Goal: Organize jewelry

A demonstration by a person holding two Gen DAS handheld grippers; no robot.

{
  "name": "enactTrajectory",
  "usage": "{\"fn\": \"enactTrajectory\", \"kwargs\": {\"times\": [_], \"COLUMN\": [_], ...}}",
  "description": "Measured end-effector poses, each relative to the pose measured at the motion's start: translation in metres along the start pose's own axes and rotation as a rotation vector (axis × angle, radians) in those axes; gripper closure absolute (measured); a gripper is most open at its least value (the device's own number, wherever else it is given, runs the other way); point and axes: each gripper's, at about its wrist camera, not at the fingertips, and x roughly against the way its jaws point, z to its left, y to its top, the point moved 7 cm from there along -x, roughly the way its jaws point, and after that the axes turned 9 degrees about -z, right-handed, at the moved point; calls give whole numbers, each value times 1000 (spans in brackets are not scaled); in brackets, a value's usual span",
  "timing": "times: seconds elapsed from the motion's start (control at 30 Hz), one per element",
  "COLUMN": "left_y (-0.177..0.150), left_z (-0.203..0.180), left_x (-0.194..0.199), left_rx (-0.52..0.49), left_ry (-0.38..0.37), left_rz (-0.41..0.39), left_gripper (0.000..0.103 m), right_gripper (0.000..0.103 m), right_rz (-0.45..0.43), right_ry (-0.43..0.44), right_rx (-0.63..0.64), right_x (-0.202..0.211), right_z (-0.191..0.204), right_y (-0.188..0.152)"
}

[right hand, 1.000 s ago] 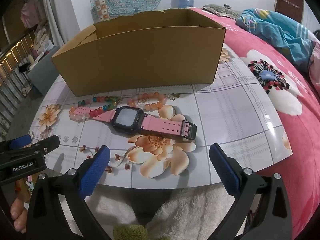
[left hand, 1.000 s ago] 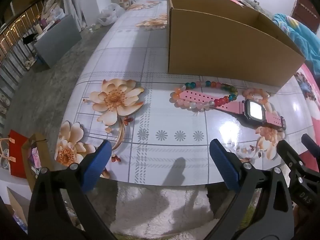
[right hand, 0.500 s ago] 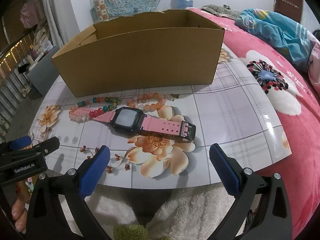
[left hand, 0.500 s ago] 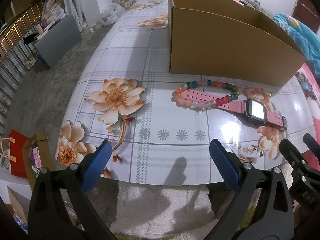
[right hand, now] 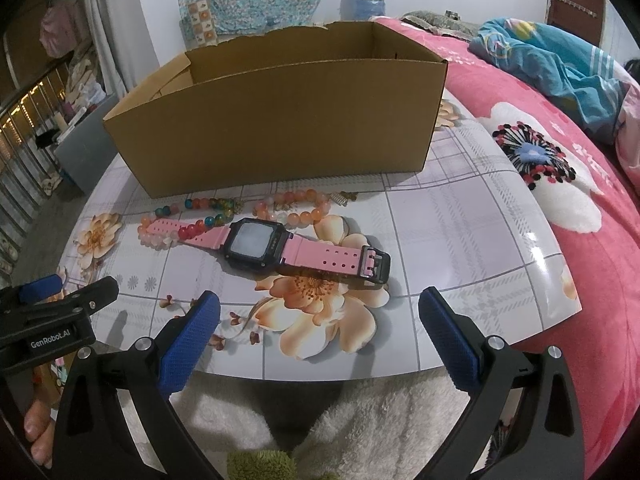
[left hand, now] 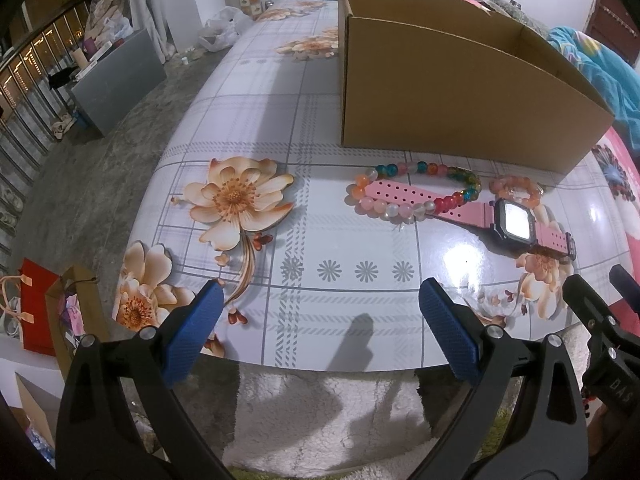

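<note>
A pink digital watch (right hand: 256, 246) (left hand: 514, 222) lies flat on the flowered table, its strap threaded through a multicolour bead bracelet (right hand: 200, 218) (left hand: 412, 192). An orange bead bracelet (right hand: 294, 208) (left hand: 516, 190) lies just behind the watch face. Behind them stands an open cardboard box (right hand: 276, 120) (left hand: 452, 80). My right gripper (right hand: 320, 336) hovers open at the table's near edge, in front of the watch. My left gripper (left hand: 320, 328) hovers open further left, also at the near edge, with nothing between its fingers.
The table (right hand: 460, 232) has a glossy floral cover. A bed with a pink cover (right hand: 580, 152) and a blue blanket (right hand: 560, 60) borders it on the right. White fluffy fabric (right hand: 360, 420) lies below the near edge. Red and brown paper bags (left hand: 40, 312) stand on the floor at left.
Both grippers have drifted slightly; the jewellery sits a little lower in the left view and higher in the right view. Nothing has been taken hold of.
</note>
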Motion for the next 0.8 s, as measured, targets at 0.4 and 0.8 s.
{"fn": "enactTrajectory", "kwargs": {"times": [0.4, 0.8], "left_y": [1, 2], "left_z": [-1, -1], "left_x": [4, 7], "left_rx": [-3, -6], "left_ry": [7, 12], "left_rz": [-4, -6], "left_gripper": [8, 8], "right_gripper": [6, 6], "right_rz": [0, 0], "right_ry": [0, 0], "right_rx": [-3, -4], "right_x": [-1, -2], "right_z": [0, -1], "right_y": [0, 0]}}
